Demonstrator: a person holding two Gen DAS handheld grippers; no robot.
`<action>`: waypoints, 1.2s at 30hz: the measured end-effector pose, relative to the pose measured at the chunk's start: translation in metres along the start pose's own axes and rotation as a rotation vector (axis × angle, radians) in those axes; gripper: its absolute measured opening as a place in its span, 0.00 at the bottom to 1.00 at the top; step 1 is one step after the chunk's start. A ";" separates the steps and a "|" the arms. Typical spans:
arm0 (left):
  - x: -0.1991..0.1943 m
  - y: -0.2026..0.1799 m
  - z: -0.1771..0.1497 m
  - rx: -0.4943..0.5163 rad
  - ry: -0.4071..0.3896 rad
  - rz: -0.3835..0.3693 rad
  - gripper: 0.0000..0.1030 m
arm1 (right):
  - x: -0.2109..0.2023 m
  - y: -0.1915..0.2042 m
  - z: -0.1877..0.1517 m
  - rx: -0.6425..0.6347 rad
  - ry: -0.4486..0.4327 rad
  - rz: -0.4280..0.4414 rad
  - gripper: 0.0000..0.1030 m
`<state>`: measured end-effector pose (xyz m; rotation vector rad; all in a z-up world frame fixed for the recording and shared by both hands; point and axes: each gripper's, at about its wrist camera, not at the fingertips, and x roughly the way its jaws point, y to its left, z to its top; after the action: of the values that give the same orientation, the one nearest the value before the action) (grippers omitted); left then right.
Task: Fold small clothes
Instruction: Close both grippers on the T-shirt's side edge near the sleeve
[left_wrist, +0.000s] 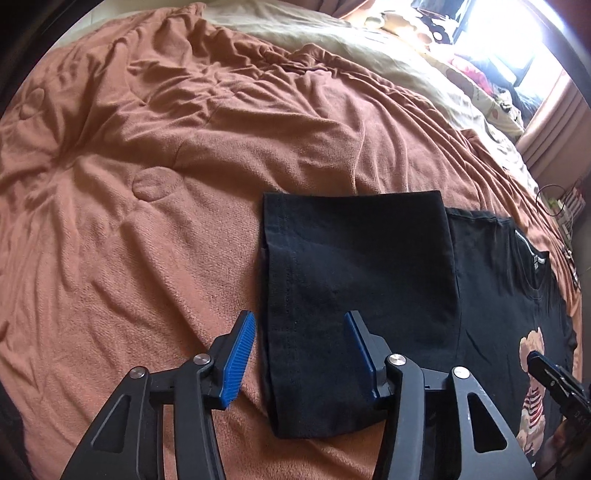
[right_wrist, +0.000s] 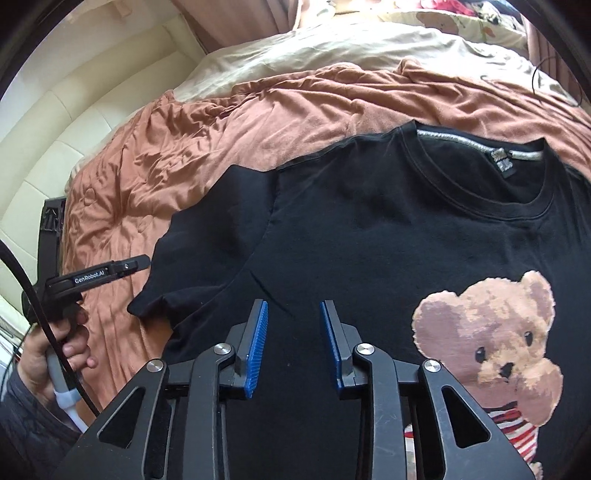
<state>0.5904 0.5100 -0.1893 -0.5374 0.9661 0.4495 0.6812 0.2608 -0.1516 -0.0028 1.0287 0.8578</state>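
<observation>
A black T-shirt (right_wrist: 388, 236) with a teddy-bear print (right_wrist: 491, 343) lies flat, front up, on an orange-brown blanket (left_wrist: 147, 221). Its collar (right_wrist: 480, 147) points away from me. One sleeve (left_wrist: 354, 277) stretches out flat to the left. My left gripper (left_wrist: 301, 332) is open just above that sleeve's hem, one finger over the blanket and one over the black cloth. In the right wrist view the left gripper (right_wrist: 110, 271) shows at the sleeve's end, held by a hand (right_wrist: 66, 343). My right gripper (right_wrist: 293, 314) is open over the shirt's chest near the armpit, holding nothing.
A cream duvet (right_wrist: 295, 48) and patterned pillows (left_wrist: 476, 74) lie beyond the blanket. A bright window (left_wrist: 509, 33) is at the far right. A padded cream headboard (right_wrist: 55, 122) stands to the left, and a black cable (right_wrist: 37, 306) hangs by the hand.
</observation>
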 end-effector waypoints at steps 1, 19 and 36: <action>0.004 0.002 0.001 -0.011 0.004 0.003 0.46 | 0.004 -0.002 0.001 0.012 0.006 0.010 0.19; 0.017 0.013 0.010 -0.154 -0.053 -0.017 0.05 | 0.075 0.007 0.015 0.139 0.069 0.108 0.03; -0.058 -0.042 0.026 -0.024 -0.160 -0.100 0.05 | 0.094 -0.002 0.013 0.258 0.078 0.174 0.03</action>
<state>0.6028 0.4863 -0.1176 -0.5599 0.7780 0.4087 0.7138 0.3235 -0.2157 0.2774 1.2201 0.8818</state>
